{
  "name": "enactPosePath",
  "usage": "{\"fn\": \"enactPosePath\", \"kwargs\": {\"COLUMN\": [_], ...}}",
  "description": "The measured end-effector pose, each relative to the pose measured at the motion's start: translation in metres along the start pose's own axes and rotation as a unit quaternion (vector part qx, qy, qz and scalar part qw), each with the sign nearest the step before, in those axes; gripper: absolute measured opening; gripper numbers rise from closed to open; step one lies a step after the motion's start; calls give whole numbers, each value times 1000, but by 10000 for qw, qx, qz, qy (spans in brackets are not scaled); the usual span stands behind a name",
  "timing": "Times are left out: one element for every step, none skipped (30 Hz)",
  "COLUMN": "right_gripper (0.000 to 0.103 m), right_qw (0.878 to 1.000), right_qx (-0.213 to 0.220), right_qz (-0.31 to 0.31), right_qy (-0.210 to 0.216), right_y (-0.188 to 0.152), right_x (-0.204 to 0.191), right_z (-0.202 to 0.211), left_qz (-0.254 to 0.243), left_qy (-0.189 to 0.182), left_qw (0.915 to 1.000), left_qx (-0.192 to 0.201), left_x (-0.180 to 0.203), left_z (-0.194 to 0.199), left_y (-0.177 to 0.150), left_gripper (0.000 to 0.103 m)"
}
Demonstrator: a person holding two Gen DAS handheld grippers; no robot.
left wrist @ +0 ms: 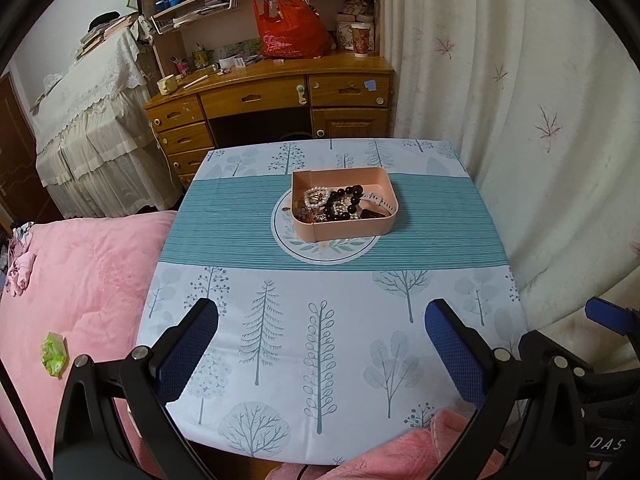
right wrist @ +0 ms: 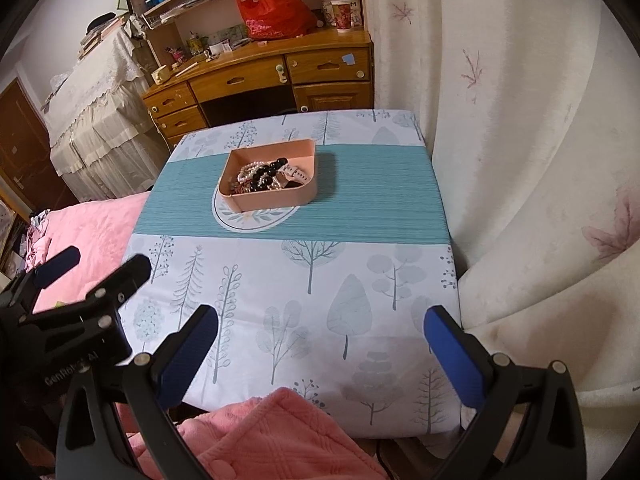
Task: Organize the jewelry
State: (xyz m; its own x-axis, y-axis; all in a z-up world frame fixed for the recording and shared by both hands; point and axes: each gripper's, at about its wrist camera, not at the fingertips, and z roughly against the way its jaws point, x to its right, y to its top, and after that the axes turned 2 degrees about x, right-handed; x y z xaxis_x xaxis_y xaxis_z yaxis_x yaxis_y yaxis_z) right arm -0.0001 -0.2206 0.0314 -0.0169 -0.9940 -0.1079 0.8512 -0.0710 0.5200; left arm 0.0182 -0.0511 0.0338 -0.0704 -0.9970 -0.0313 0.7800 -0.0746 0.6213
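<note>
Both tongs hang low at the bottom of the frame, over the near edge of the tabletop (left wrist: 320, 340), and neither one holds anything: the left tongs (left wrist: 320, 344) are spread wide and empty, and the right tongs (right wrist: 320, 344) are just the same, blue pads far apart. The action sits at frame centre in the left view, a little above and left of centre in the right view: a pink box (left wrist: 344, 204) on the teal stripe, partly covering a round printed motif, well apart from both tools. Inside it lies the jewelry (left wrist: 340, 204), a tangled heap: a pearl strand, big black beads, what looks like a white watch strap poking toward the right wall. Everything looks already gathered in the box, so my read is the job is either at its very start or near its end; I can't tell which. If a piece has to come out, the smart play is one tool pinning the box rim while the other comes down steep onto a single strand at the top of the pile, closing gently, since beads roll and neighbours snag.
</note>
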Motion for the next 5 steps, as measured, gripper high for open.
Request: {"fn": "enactPosePath", "kwargs": {"right_gripper": [103, 103, 103, 103, 103], "right_qw": [10000, 10000, 10000, 10000, 9999], "right_qx": [2, 10, 18, 24, 23], "right_qz": [-10, -22, -42, -73, -120], "right_qy": [-11, -25, -42, -57, -64], "right_y": [0, 0, 1, 1, 1], "right_x": [2, 4, 6, 9, 12], "right_z": [0, 0, 0, 1, 1], "left_qz": [-13, -21, -43, -81, -101], "left_qy": [-22, -33, -42, -52, -49], "left_qw": [10000, 10000, 10000, 9999, 9999], "left_qx": [-19, -31, -47, -59, -64], "left_x": [2, 5, 8, 11, 14], "left_z": [-1, -3, -5, -7, -8], "left_y": [1, 3, 5, 6, 6], "left_gripper": [102, 102, 102, 102, 102]}}
